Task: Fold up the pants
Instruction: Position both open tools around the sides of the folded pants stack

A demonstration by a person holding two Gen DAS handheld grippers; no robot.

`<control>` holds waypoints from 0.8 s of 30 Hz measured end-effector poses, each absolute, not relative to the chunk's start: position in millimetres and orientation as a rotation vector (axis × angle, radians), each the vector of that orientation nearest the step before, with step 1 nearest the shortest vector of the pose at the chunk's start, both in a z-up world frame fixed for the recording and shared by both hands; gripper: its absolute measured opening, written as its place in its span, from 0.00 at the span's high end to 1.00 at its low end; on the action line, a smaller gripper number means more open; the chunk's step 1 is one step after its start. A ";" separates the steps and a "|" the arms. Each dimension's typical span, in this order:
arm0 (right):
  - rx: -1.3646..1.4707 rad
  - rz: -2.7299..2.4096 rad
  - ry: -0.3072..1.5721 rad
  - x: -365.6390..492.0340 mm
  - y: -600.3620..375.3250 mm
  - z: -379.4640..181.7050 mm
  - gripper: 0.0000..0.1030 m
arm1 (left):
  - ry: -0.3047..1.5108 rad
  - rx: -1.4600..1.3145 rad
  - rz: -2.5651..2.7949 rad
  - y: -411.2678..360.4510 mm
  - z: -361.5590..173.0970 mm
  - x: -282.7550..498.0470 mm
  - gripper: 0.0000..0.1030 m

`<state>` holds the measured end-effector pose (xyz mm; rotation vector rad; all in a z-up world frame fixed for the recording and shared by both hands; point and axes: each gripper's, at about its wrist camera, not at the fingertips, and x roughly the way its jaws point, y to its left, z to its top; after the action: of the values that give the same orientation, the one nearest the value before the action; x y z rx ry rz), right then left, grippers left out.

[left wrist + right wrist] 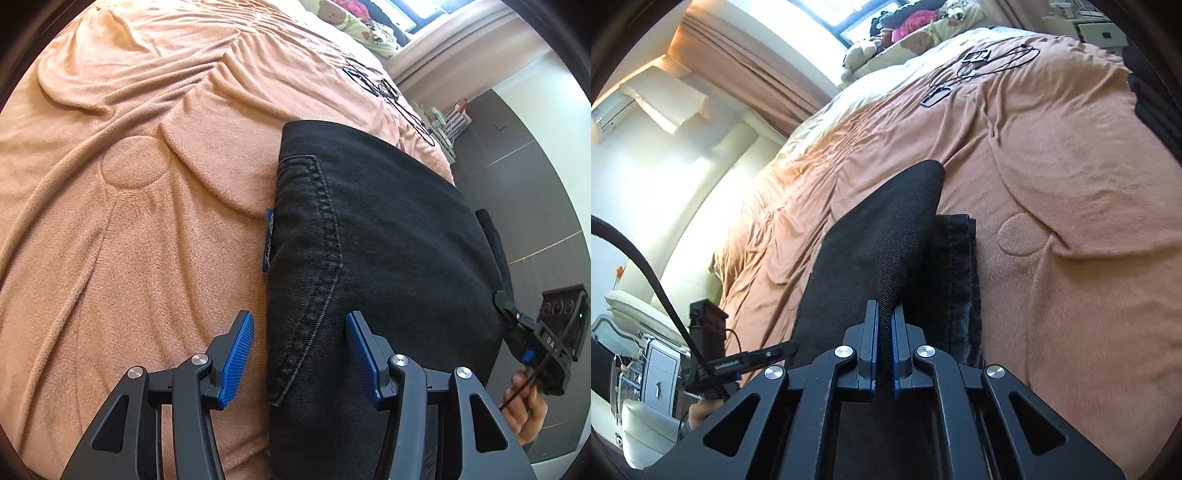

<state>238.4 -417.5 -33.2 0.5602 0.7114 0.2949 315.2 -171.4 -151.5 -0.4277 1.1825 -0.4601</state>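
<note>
Black denim pants (376,236) lie folded on an orange blanket (129,166), with a back pocket seam and a blue label showing at their left edge. My left gripper (299,332) is open, its blue pads on either side of the pants' near left edge, holding nothing. My right gripper (885,325) is shut on a fold of the black pants (882,240) and lifts it above the lower layers (955,266). In the left wrist view the right gripper (517,314) shows at the pants' right edge.
The orange blanket (1071,221) covers the bed. Black cables and small frames (975,66) lie on it far off. Pillows and plush toys (916,33) sit by the window. The bed's edge and dark floor (535,184) are to the right.
</note>
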 end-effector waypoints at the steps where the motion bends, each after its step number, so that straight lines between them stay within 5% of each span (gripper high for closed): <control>1: 0.556 0.277 0.713 234.4 -419.5 -36.8 0.98 | 1.183 -0.426 -0.459 -173.4 -150.7 315.7 0.47; 9: 0.652 0.247 0.805 238.8 -439.3 -76.2 0.95 | 1.181 -0.408 -0.440 -169.2 -147.7 312.1 0.47; 16: 0.618 0.279 0.823 231.2 -441.6 -65.9 0.66 | 1.187 -0.444 -0.439 -159.1 -150.0 309.8 0.47; 24: 0.591 0.263 0.870 232.2 -443.1 -81.0 0.65 | 1.223 -0.486 -0.473 -163.1 -158.9 305.5 0.45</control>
<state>232.2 -443.1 -81.0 0.5907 0.8702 0.2632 305.5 -163.1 -158.9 -0.4858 1.2227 -0.4728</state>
